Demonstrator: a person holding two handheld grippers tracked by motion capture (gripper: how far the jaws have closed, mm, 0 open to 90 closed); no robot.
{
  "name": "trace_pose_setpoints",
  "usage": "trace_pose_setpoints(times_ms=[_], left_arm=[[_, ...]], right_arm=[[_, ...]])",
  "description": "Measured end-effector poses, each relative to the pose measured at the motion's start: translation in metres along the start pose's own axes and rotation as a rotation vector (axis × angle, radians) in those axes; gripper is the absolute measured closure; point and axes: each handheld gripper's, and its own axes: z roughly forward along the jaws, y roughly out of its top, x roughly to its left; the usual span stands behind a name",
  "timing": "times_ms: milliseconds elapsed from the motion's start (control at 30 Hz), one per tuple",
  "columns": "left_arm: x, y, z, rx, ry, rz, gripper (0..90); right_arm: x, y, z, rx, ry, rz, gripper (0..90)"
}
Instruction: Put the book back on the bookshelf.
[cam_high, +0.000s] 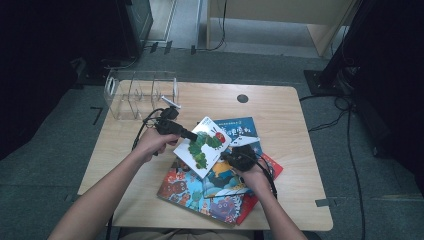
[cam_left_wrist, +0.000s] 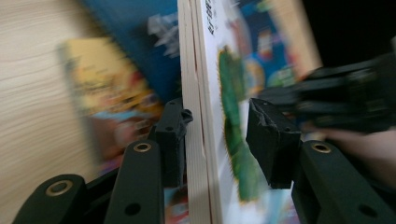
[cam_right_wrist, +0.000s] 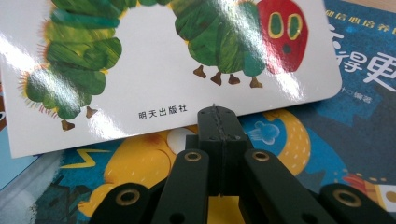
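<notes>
The glossy white caterpillar book (cam_high: 204, 146), printed 明天出版社 along its lower edge, tilts above the pile of picture books (cam_high: 215, 192), its thick board edge between the left gripper's (cam_left_wrist: 218, 140) spread jaws, while the right gripper (cam_right_wrist: 218, 116), jaws pressed together, touches its edge; other titles blur.

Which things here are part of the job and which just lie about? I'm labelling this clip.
In the job:
- caterpillar book, its edge between the left gripper jaws
- right gripper, shut, tip at the book's edge

Lying about:
- blue book
- monster book
- red book
- clear rack
</notes>
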Motion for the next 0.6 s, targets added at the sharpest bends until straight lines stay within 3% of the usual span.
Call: trace_pose_setpoints(times_ms=[33,100,233,300,467,600], left_arm=[[-0.006,0.002,0.006,0.058,0.014,0.019,61.0],[-0.017,0.004,0.015,0.112,0.118,0.081,57.5],[-0.018,0.006,0.016,0.111,0.116,0.054,63.0],[-0.017,0.007,0.018,0.126,0.11,0.034,57.2],[-0.018,0.009,0.017,0.13,0.054,0.016,54.8],[-0.025,0.01,0.015,0.122,0.09,0.041,64.4]], right_arm=[[0.001,0.0,0.001,-0.002,0.003,-0.001,90.0],[0.005,0.002,0.003,-0.003,0.001,-0.014,90.0],[0.005,0.002,0.004,-0.001,0.002,-0.036,90.0],[0.004,0.002,0.004,-0.004,0.009,-0.037,90.0],[0.004,0.003,0.004,-0.003,0.012,-0.04,90.0],[0.004,0.003,0.005,-0.004,0.012,-0.046,90.0]])
